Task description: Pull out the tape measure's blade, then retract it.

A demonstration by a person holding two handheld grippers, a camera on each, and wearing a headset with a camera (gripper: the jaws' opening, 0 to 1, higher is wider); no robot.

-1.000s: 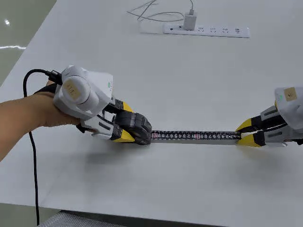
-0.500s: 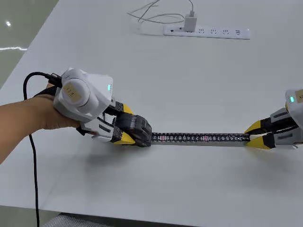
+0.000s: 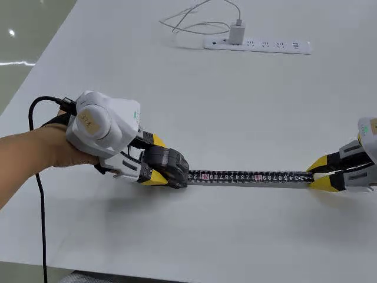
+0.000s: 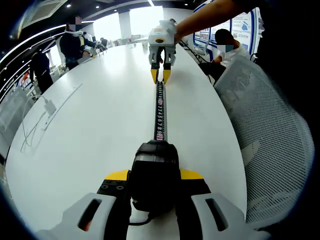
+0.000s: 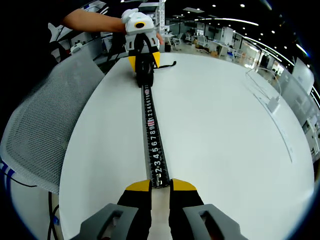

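Note:
A black tape measure case [image 3: 167, 167] rests on the white table, clamped between the yellow-tipped jaws of my left gripper [image 3: 154, 160]. Its dark blade [image 3: 250, 177] with white numbers lies flat along the table toward the right. My right gripper [image 3: 321, 173] is shut on the blade's end. In the left gripper view the case [image 4: 154, 175] sits between my jaws and the blade [image 4: 159, 112] runs away to the right gripper [image 4: 161, 75]. In the right gripper view the blade [image 5: 152, 142] stretches from my jaws to the case [image 5: 143, 62] held by the left gripper [image 5: 142, 57].
A white power strip [image 3: 257, 44] with a plugged charger and white cable [image 3: 191, 20] lies at the table's far side. A black cord [image 3: 39, 177] trails from the left gripper over the near edge. A mesh chair back [image 4: 270, 135] stands beside the table.
My right gripper has moved to the right with the blade's end, so more of the blade is out. The left gripper and case stay about where they were.

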